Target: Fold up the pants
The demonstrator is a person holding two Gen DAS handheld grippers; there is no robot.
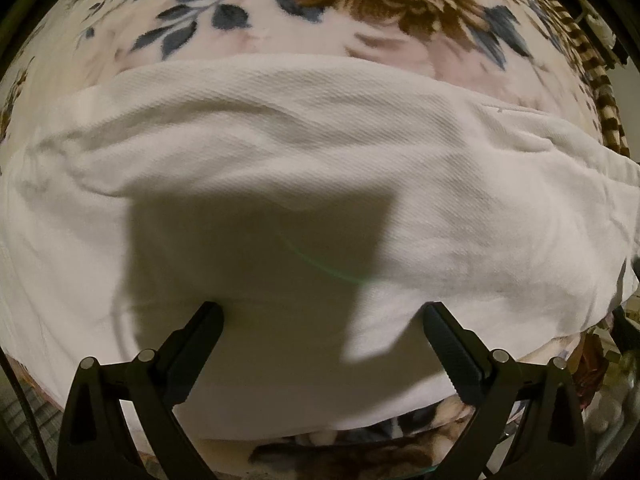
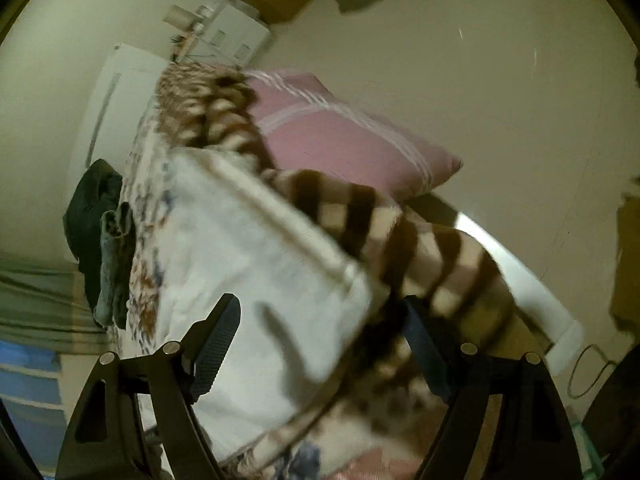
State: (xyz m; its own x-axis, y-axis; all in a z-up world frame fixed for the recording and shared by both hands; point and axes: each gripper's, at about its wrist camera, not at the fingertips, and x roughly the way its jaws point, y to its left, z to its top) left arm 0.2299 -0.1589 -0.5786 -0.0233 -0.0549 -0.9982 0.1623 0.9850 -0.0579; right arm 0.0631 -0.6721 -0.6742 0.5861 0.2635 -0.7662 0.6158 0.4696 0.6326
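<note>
**White pants spread across the floral blanket, both grippers above them with jaws apart**

Left wrist view: the white pants (image 1: 304, 184) lie in a wide band across the floral blanket (image 1: 280, 20), filling most of the picture from the left edge to the right. The cloth is rumpled, with a long soft ridge running across its upper part. The left gripper (image 1: 323, 312) hangs over the near part of the pants with its jaws spread wide and nothing between them; its shadow falls dark on the cloth straight ahead. A brown checked blanket (image 1: 600, 92) shows at the far right edge, beyond the pants.

Right wrist view: the picture is tilted and blurred by motion. The pants (image 2: 248, 264) lie on the floral blanket (image 2: 144, 248), with one seamed edge running diagonally beside the brown checked blanket (image 2: 432, 256). The right gripper (image 2: 320, 316) has its jaws spread, the left finger over the white cloth, the right finger over the checked blanket; it grips nothing. A pink pillow (image 2: 344, 136) rests behind the checked blanket against the wall. A heap of dark clothes (image 2: 100, 232) sits at the far side of the bed, well apart from the pants.
</note>
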